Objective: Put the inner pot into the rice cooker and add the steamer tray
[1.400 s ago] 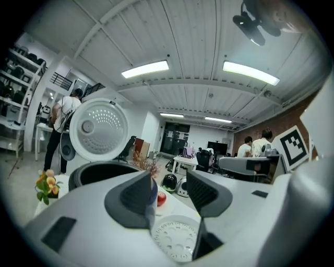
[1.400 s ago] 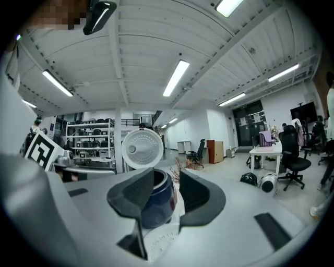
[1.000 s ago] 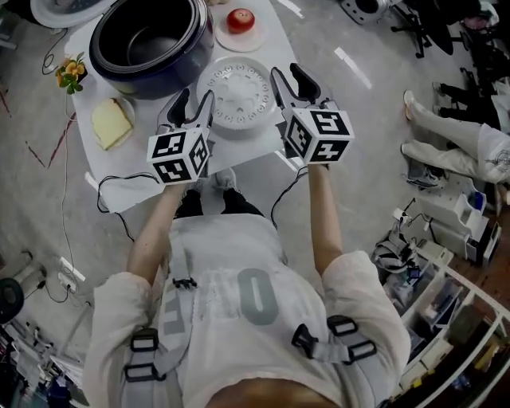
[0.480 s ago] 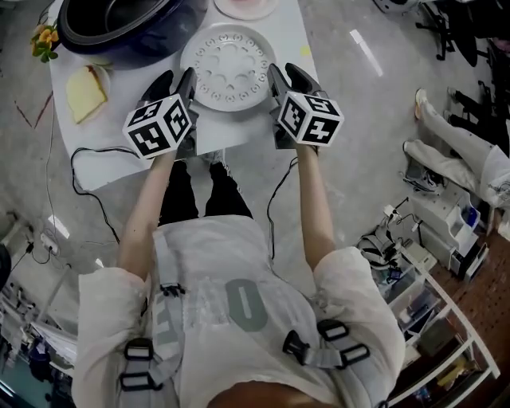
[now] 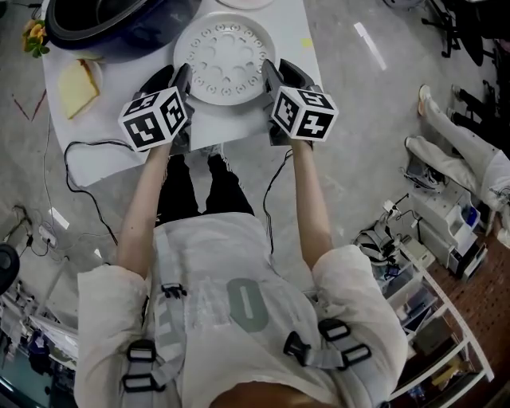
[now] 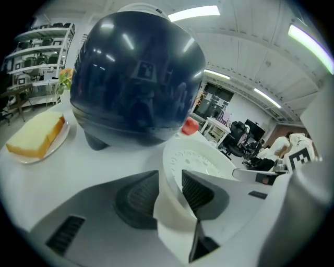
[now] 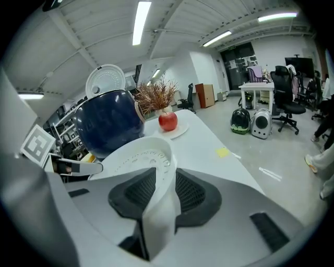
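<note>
A white table (image 5: 291, 32) is seen across the top of the head view. The dark blue cooker (image 5: 119, 24) is set at the upper left, cut off by the frame edge. The tray (image 5: 223, 60) rests on the table at upper middle, just right of and below the cooker. Its left rim is clamped by the left gripper (image 5: 173, 78) and its right rim by the right gripper (image 5: 280, 73). Both pairs of jaws have just been closing, and the rim is pinched between the pads. A cake slice (image 5: 77, 86) is seen at left, and an apple (image 7: 167, 121) beyond the tray.
</note>
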Demonstrator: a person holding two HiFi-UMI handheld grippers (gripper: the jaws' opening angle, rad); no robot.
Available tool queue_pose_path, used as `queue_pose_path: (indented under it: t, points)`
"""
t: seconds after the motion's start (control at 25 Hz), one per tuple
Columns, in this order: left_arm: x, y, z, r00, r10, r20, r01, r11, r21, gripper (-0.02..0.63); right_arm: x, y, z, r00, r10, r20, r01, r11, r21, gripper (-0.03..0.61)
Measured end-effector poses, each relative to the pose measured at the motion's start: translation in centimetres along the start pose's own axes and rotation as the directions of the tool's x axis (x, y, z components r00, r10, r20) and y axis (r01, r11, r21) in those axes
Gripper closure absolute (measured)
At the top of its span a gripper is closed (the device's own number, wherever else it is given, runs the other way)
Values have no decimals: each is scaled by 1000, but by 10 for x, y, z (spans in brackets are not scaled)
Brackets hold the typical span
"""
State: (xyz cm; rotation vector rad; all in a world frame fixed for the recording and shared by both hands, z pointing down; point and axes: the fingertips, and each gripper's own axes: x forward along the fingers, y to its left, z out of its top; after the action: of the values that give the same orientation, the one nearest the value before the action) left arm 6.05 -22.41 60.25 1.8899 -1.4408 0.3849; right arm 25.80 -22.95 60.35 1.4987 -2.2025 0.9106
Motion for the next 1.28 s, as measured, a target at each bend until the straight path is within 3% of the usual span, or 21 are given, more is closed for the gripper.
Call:
queue_pose_path:
  t: [0.16,0.36,0.56,0.76,1.04,1.28]
  points:
    - [-4,-6,-5,1000,9,-2,-9,1000,10,505,-5,2,-3,1000,16,-3,-15,1000,21,459]
    - [0,-13,0,1000,1,0,-1,1000,23,508,-10,-3,4,1000,6,6,-6,1000,29,466]
    - [-14,-30,15,999,-40,26,38,996,83,508,-37,0,19,998,-24,50,23,999,26,469]
    - [-33,-61,52,989,-113,93,95,980,175,508,-76,5,54,990,-55,128,55,998,3,469]
    - [-81,-109,118,945,-222,240,143,941,307,508,-138,22,114,953,-87,291,99,995,-28,471]
    - [-128,-114,178,899,-256,354,123,926,357,508,-162,61,167,918,-48,394,89,992,-86,468]
